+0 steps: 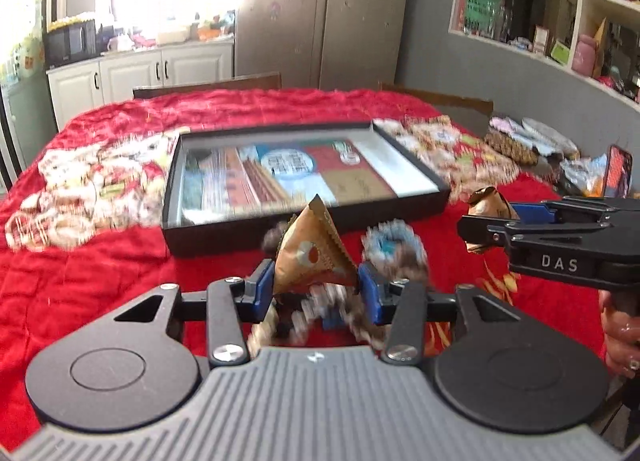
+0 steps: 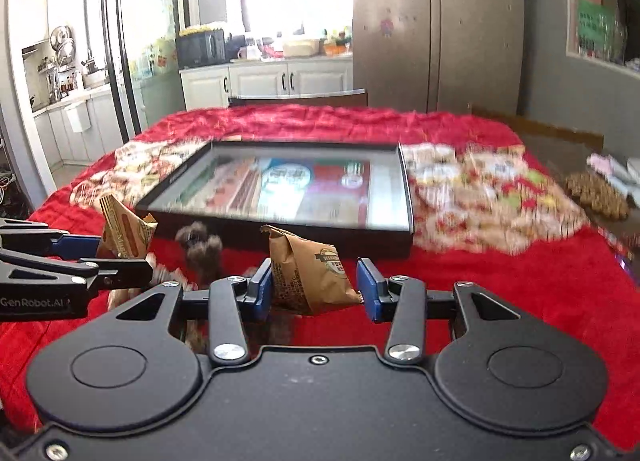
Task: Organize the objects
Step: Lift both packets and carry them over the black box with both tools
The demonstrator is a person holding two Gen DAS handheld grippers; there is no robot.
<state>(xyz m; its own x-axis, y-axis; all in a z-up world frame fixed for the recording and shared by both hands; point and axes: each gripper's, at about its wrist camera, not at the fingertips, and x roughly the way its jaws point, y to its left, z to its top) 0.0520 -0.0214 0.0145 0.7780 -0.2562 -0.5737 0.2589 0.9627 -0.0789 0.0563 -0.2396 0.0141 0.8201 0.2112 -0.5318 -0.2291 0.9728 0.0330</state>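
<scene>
The tray [image 1: 424, 207] sat at the middle of the counter [image 1: 100, 261]. Snack heaps lay on the counter left [image 1: 88, 189] and right [image 1: 448, 149] of the tray, and loose pieces [image 2: 200, 249] lay just before its near wall.

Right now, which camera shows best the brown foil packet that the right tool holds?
The right wrist view: the brown foil packet sits central between the right tool fingers, label visible. The left wrist view shows only its crumpled end.

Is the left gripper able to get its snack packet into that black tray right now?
Probably yes. The left gripper holds its brown packet above the red cloth, and the open black tray lies straight ahead with nothing between.
</scene>
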